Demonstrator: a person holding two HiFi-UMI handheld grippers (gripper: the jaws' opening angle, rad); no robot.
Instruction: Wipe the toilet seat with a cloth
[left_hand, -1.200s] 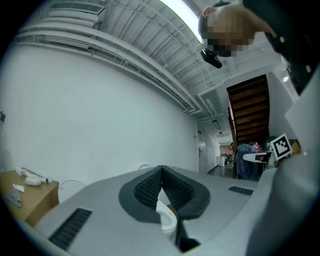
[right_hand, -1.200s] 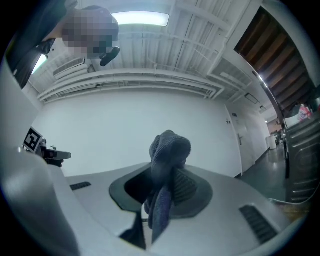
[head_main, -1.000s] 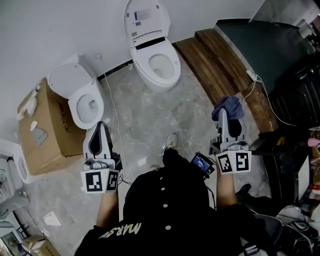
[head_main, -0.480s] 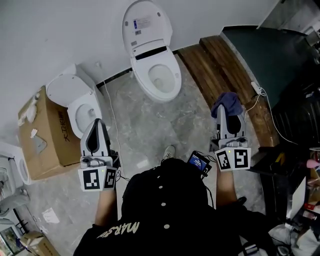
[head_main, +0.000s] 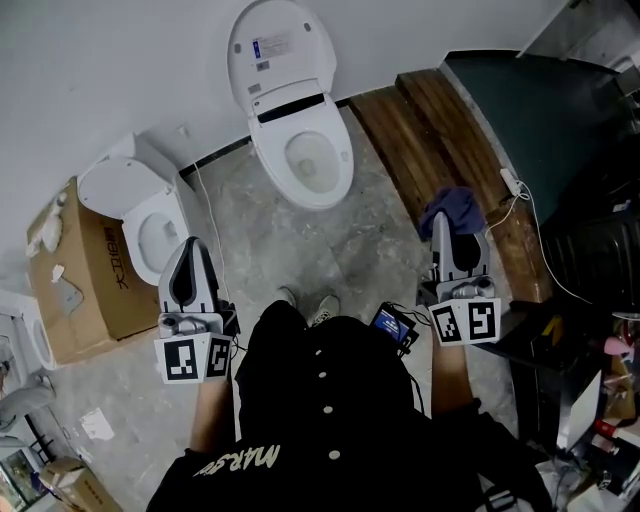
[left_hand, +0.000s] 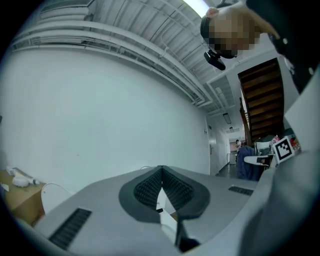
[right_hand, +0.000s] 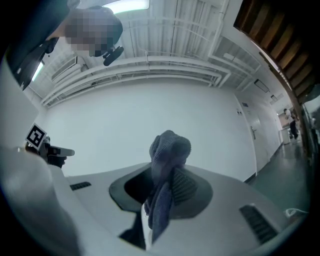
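A white toilet (head_main: 300, 160) with its lid raised against the wall stands at the top middle of the head view; its seat ring (head_main: 338, 178) is down. My right gripper (head_main: 449, 222) is shut on a blue-grey cloth (head_main: 455, 207), held well to the right of the toilet over the wooden boards. That cloth (right_hand: 167, 165) bunches above the jaws in the right gripper view. My left gripper (head_main: 190, 252) hangs near a second toilet, jaws closed tip to tip with nothing between them (left_hand: 161, 172).
A second white toilet (head_main: 135, 215) with its lid up sits at left, beside a cardboard box (head_main: 70, 285). A white cable (head_main: 215, 215) runs over the grey stone floor. Wooden boards (head_main: 425, 140) and a dark platform (head_main: 540, 110) lie at right. My shoes (head_main: 310, 305) stand below the toilet.
The view has shifted so the toilet now sits further left and closer. Both grippers kept their places, the right one still clamped on the cloth.
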